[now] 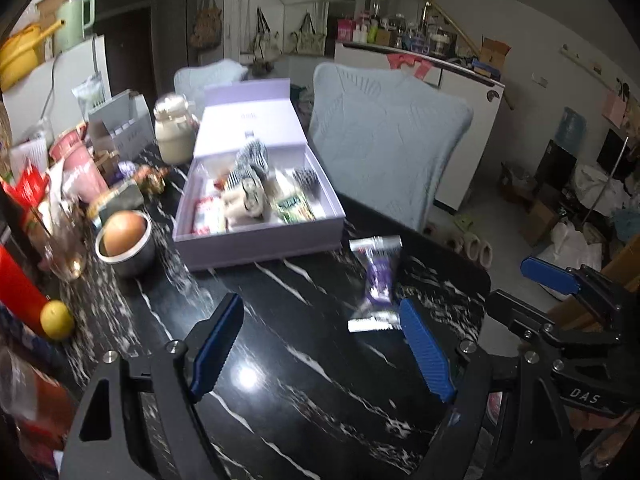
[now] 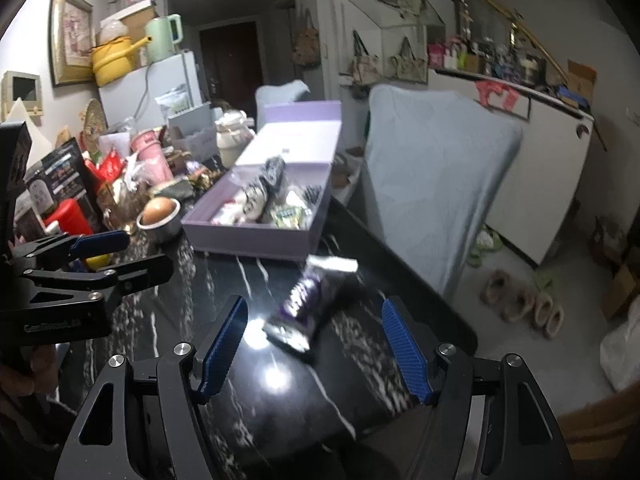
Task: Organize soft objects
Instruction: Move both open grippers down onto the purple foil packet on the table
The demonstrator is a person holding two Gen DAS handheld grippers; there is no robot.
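Note:
A purple and silver snack packet [image 1: 376, 280] lies on the black marble table [image 1: 280, 320], near its right edge. An open lilac box [image 1: 256, 208] behind it holds striped soft items and several packets. My left gripper [image 1: 320, 340] is open and empty above the table, its right finger beside the packet. In the right wrist view, my right gripper [image 2: 314, 344] is open and empty, with the packet [image 2: 308, 300] lying just ahead between its fingers. The box [image 2: 260, 216] sits beyond. Each gripper shows at the edge of the other's view.
A metal bowl with an egg [image 1: 124, 240], a lemon [image 1: 58, 318], a red bottle [image 1: 16, 288], a pink cup and other clutter crowd the table's left side. A chair with a pale blue cover [image 1: 384, 136] stands at the table's right. Slippers [image 2: 520, 304] lie on the floor.

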